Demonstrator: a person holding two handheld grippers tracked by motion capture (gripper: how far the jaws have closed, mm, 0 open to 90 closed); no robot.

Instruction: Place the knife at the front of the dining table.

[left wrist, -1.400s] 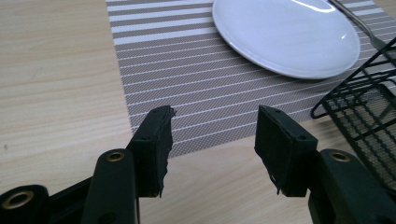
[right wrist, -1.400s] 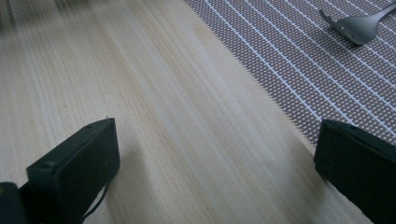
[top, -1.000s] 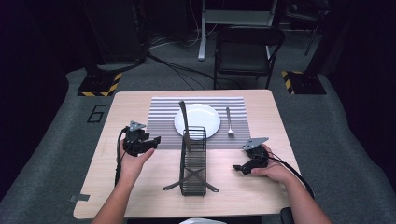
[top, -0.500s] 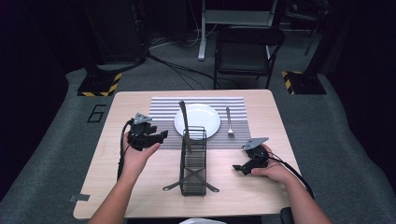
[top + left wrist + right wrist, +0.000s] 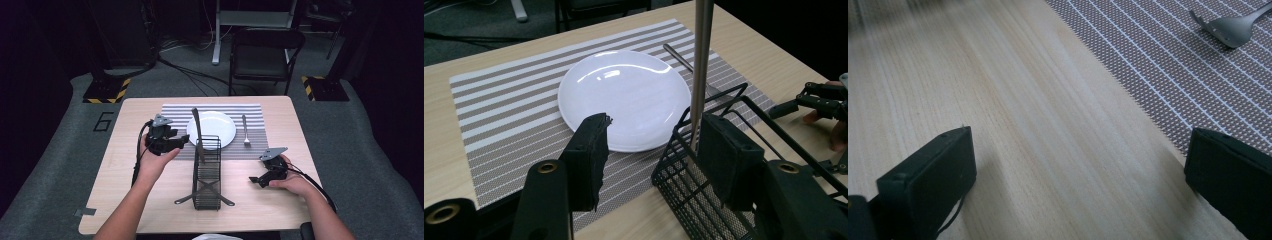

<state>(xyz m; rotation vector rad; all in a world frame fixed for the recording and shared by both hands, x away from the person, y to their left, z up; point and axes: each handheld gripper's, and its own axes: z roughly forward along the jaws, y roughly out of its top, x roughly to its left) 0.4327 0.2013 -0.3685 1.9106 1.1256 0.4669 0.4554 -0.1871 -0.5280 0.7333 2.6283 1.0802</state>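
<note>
My left claw [image 5: 176, 141] hangs spread and empty beside the tall steel knife [image 5: 700, 70] standing in the black wire caddy [image 5: 206, 172]; a careless approach could tip both onto the round white plate [image 5: 624, 97].

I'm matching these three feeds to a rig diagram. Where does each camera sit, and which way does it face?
High view: above the person's side, facing forward and down on the table; both forearms, left gripper, right gripper.
Left gripper view: rides that gripper, facing plate and wire basket; open jaws.
Right gripper view: low over the tabletop, facing the fork; open jaws.
Shared: striped placemat.
</note>
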